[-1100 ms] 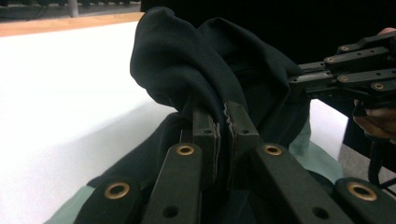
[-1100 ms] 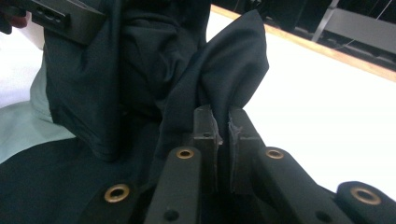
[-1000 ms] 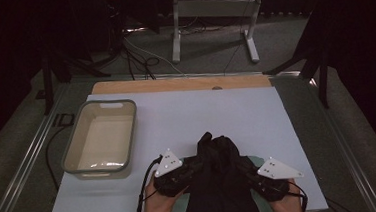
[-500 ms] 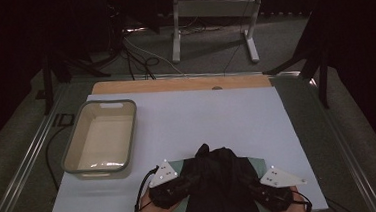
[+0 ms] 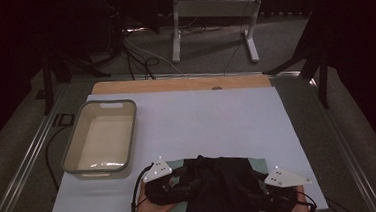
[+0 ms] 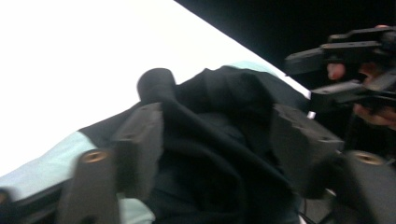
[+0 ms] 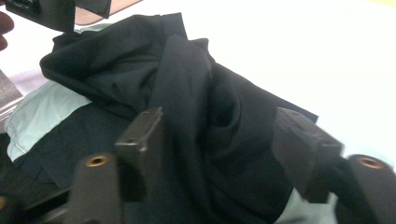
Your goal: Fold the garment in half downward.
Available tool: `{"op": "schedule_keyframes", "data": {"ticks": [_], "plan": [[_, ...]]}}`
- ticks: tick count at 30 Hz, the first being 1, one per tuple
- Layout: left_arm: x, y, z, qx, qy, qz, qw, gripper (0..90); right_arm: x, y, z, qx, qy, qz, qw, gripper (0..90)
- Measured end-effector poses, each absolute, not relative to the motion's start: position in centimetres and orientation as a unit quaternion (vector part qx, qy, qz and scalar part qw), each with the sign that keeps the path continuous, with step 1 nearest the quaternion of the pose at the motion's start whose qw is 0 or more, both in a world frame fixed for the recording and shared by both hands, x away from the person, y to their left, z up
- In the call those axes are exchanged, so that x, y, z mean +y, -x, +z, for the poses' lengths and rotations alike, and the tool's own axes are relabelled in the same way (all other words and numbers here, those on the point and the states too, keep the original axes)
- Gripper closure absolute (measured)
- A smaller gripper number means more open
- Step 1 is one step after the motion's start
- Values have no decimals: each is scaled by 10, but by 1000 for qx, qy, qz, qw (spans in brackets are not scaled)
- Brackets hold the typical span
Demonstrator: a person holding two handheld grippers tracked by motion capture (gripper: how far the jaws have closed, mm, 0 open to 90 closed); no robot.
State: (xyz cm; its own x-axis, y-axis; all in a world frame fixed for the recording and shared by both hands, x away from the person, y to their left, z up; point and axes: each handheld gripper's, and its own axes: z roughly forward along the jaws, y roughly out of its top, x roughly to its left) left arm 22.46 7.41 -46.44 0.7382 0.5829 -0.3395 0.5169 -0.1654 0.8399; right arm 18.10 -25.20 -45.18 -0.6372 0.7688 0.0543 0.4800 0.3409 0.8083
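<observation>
Both hand-held grippers [image 5: 174, 187] [image 5: 267, 195] nearer now, agape around black cloth [image 5: 217, 189]; tub [image 5: 100, 137] empty.

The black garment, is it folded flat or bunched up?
Bunched up: the black garment rises in loose creased folds over the pale green cloth.

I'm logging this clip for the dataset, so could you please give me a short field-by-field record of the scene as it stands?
work in hand: black garment bunched at the table's near edge, lying on a pale green cloth
left gripper: at the garment's left side, jaws apart with fabric between them
right gripper: at the garment's right side, jaws apart over fabric
bin: pale, rectangular, empty, on the table's left, apart from the garment
surface: white sheet covering the table
</observation>
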Motion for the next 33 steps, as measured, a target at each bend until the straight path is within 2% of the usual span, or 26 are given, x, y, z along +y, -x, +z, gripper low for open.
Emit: {"op": "schedule_keyframes", "data": {"ticks": [5,8,9,13,21,33], "plan": [[78,-231,-457,364,-757,48,541,184,-255,-187,-447,795,-393,427,176,248],[82,-235,-455,365,-755,56,541,160,-258,-191,-442,791,-397,429,182,234],[82,-236,-454,363,-757,59,541,120,-261,-194,-440,787,-400,431,186,223],[87,-242,-453,367,-750,60,547,59,-265,-199,-437,784,-405,430,190,216],[93,-253,-449,370,-746,73,549,9,-272,-207,-437,776,-417,430,199,219],[93,-267,-454,361,-756,88,539,3,-286,-225,-447,764,-450,414,208,233]]}}
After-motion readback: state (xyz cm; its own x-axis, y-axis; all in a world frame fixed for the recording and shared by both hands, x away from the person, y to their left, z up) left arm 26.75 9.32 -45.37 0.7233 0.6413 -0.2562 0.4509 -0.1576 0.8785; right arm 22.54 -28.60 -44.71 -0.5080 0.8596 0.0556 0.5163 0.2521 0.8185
